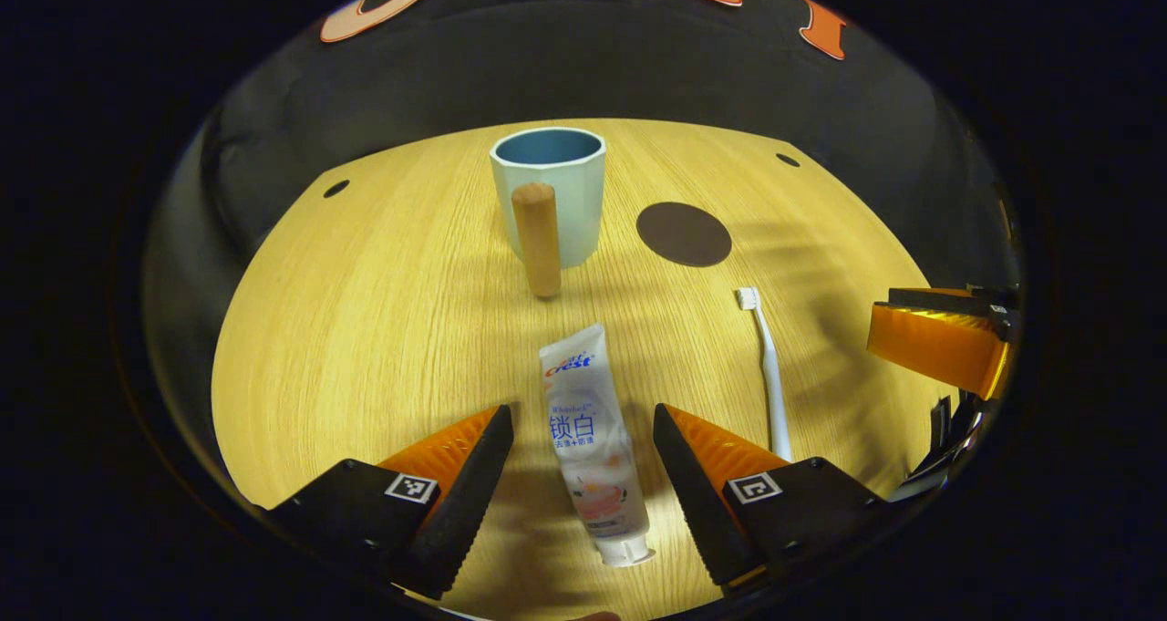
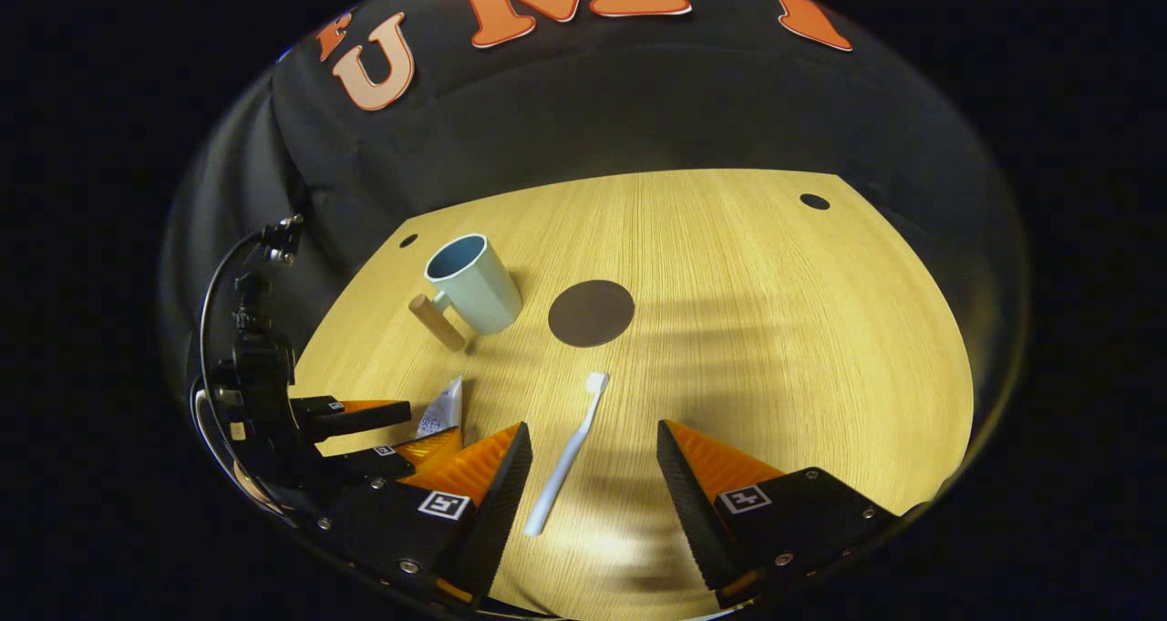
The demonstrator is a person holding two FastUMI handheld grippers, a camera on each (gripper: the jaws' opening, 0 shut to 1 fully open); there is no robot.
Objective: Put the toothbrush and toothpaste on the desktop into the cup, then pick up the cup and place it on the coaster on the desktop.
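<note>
— Where's the toothpaste [image 1: 593, 448]?
— Flat on the desk [image 1: 365, 311], between my left gripper's [image 1: 583, 420] spread fingers, untouched. The toothbrush [image 2: 567, 457] lies between my right gripper's [image 2: 591, 439] fingers, also wide apart.
— The cup [image 1: 552, 192]?
— Upright farther back, wooden handle [image 1: 537, 238] towards me, brown coaster [image 1: 684, 233] just beside it.

Right gripper [image 2: 588, 461] hangs open over the wooden desktop [image 2: 775, 329], white plastic toothbrush [image 2: 567, 457] lying between its orange fingers; pale blue wooden-handled cup [image 2: 474, 285] stands beside the round dark coaster [image 2: 591, 313].
</note>
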